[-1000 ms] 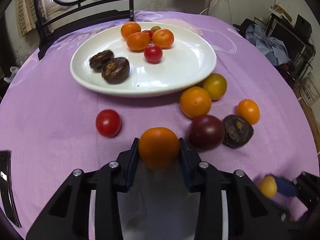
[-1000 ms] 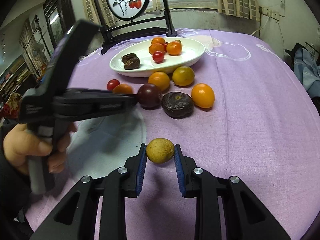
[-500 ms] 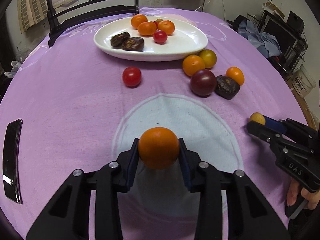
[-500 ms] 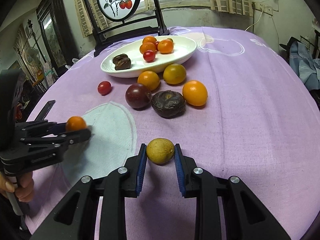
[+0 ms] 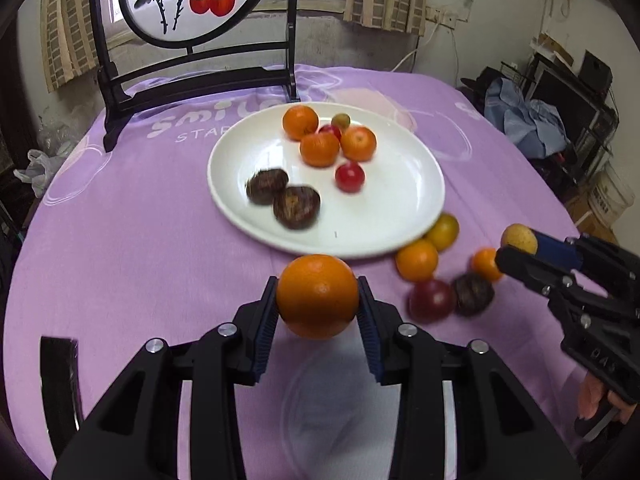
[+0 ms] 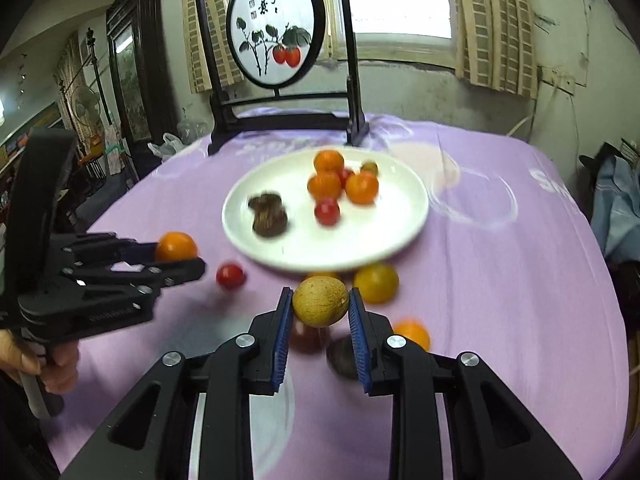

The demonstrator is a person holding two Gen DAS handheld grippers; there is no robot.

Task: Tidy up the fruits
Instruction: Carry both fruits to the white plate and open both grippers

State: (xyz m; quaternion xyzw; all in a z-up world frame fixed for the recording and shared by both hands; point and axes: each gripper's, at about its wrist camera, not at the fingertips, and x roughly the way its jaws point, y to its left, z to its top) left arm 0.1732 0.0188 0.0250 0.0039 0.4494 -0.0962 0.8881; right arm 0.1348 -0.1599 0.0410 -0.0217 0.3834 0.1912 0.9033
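1. Cloth, purple with white swirls and lettering, covers the round table [image 5: 132, 240]; a pale grey-white patch of it lies at the near edge under both tools.
2. The left gripper [image 5: 318, 312] is clenched on an orange [image 5: 318, 296], held above the near edge of the table, in front of the plate's near rim.
3. The right gripper [image 6: 320, 312] is clamped on a yellowish-green round fruit [image 6: 320, 301], also lifted clear of the cloth; in the left view that fruit [image 5: 519, 239] shows at the tool's tip toward the right edge.
4. Loose fruit lies between the near edge and the plate: a dark red plum [image 5: 431, 300], a wrinkled brown fruit [image 5: 473, 294], two oranges [image 5: 417, 260] and a yellow-orange one [image 5: 444, 232] just beside the plate's rim.
5. A white plate [image 5: 384, 216] sits at the table's middle, carrying three small oranges, a cherry tomato [image 5: 350, 176], a greenish fruit and two wrinkled brown fruits [image 5: 296, 206].
6. At the far edge stands a dark wooden screen stand [image 6: 276, 28] with a painted round panel; behind it are a window and striped curtains.
7. Only the right view shows a cherry tomato [image 6: 231, 275] on the cloth toward the left edge, and a tall mirror [image 6: 128, 80]. Only the left view shows shelving with electronics [image 5: 576, 92] on the right.
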